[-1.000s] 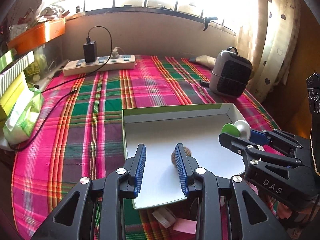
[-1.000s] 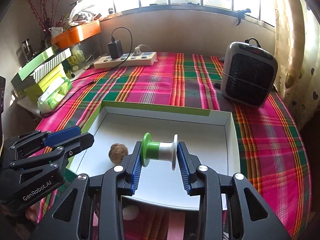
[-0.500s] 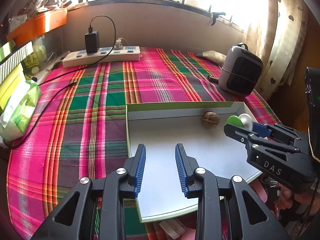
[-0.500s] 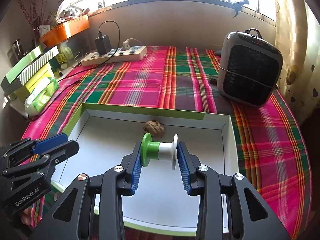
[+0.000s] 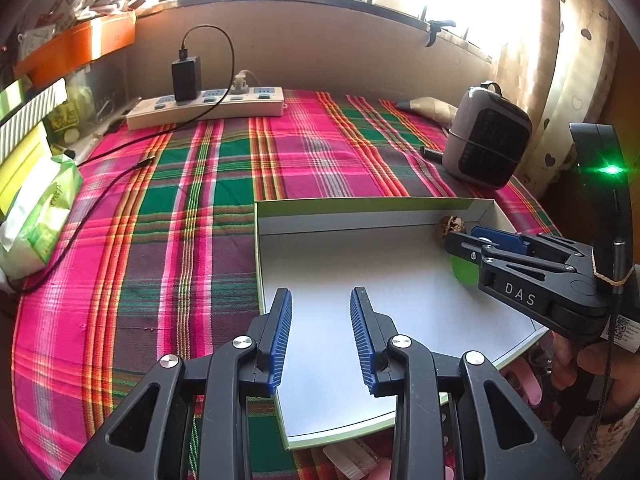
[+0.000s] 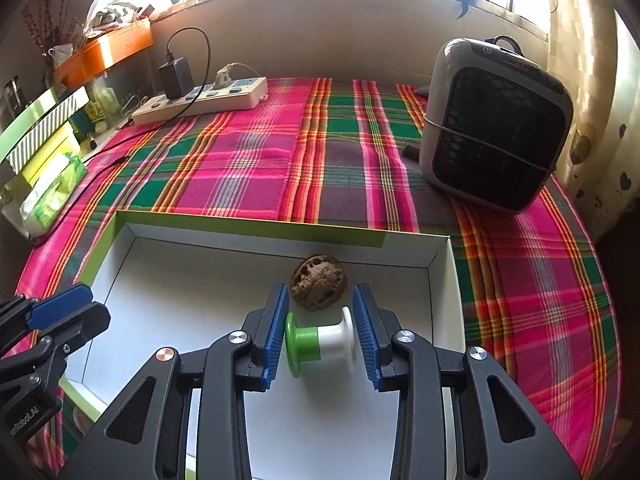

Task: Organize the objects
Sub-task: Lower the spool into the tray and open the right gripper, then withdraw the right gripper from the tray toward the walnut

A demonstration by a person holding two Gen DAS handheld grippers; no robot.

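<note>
My right hand-held gripper (image 6: 320, 336) is clamped on a green-and-white spool (image 6: 320, 346) above the white box (image 6: 442, 276); a walnut (image 6: 319, 282) lies just beyond, near the box's far wall. My left hand-held gripper (image 5: 320, 334) stands apart, empty.

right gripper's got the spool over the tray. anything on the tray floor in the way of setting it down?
Mostly clear. Only the walnut lies on the tray floor, by the far wall just beyond the spool in the right gripper. The floor nearer the camera looks bare. The left gripper is empty.
</note>
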